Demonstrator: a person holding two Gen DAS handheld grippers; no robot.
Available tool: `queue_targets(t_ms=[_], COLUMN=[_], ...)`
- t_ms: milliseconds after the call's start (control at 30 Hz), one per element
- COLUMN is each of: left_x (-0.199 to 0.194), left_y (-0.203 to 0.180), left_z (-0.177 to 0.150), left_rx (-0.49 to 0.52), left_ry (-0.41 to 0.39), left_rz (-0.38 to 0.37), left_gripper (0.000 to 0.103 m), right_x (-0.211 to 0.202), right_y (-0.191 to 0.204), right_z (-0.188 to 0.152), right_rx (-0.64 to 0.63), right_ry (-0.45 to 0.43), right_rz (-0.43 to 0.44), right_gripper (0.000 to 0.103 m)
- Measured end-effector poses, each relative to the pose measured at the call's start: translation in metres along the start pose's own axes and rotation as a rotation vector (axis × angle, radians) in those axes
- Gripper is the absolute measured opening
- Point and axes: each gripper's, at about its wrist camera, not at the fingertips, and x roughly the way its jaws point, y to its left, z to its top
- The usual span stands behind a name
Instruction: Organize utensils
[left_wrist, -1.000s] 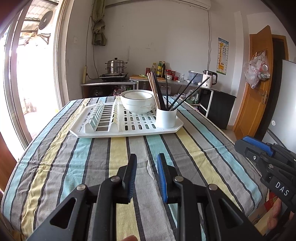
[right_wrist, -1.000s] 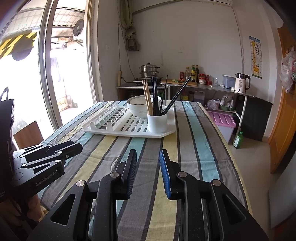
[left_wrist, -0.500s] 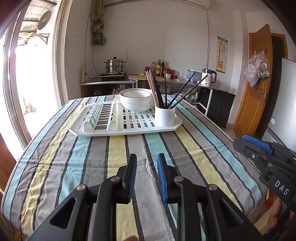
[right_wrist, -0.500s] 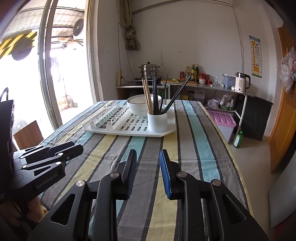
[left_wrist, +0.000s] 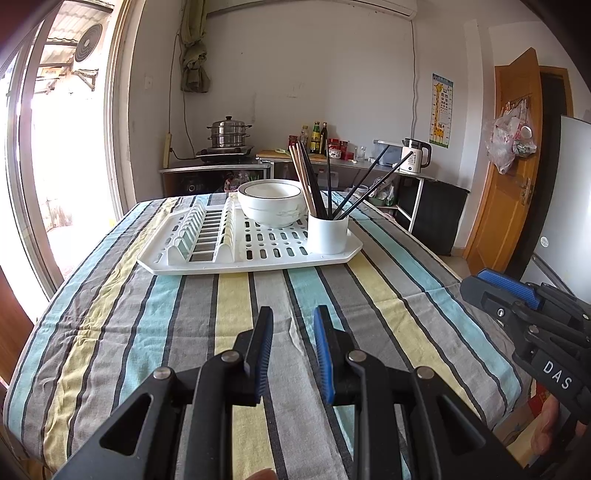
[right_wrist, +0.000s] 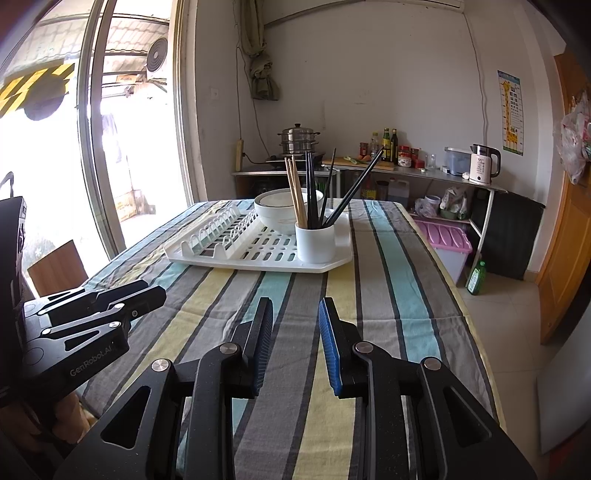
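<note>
The chopsticks (left_wrist: 314, 181) stand together in a white holder cup (left_wrist: 327, 235); some are pale wood and upright, some are black and lean outward to the right; the cup sits at the near right corner of a white dish rack (left_wrist: 207, 263), probably because the flat perforated part there gives it a steady base. Behind the cup, touching or nearly touching it, a white bowl (left_wrist: 271, 206) rests on the same rack; the slotted plate section at the left of the rack holds nothing visible. The rack lies on the far half of the bench (left_wrist: 147, 325), which a striped cloth covers.

The left gripper (left_wrist: 291, 349) hovers low over the near edge of the bench, well apart from the rack; its jaws are parted by a moderate gap and hold nothing. The right gripper (right_wrist: 295, 341) is in the same condition, half open and empty, beside the left one. Both point toward the rack.

The utensils already stand gathered in their cup; this fits a finished sorting, or a set that waits for rearranging; the pictures cannot decide.
</note>
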Motion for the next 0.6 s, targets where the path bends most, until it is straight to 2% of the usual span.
queue_targets(t_ms=[600], left_x=[0.0011], left_y=[-0.0009], left_z=[-0.0001], left_rx=[0.003], left_ry=[-0.003], left_rz=[0.000], left_gripper=[0.024], right_x=[0.0022], right_y=[0.0014], right_z=[-0.0017], right_rx=[-0.002], right_ry=[-0.001], right_rz=[0.004], right_gripper=[0.027])
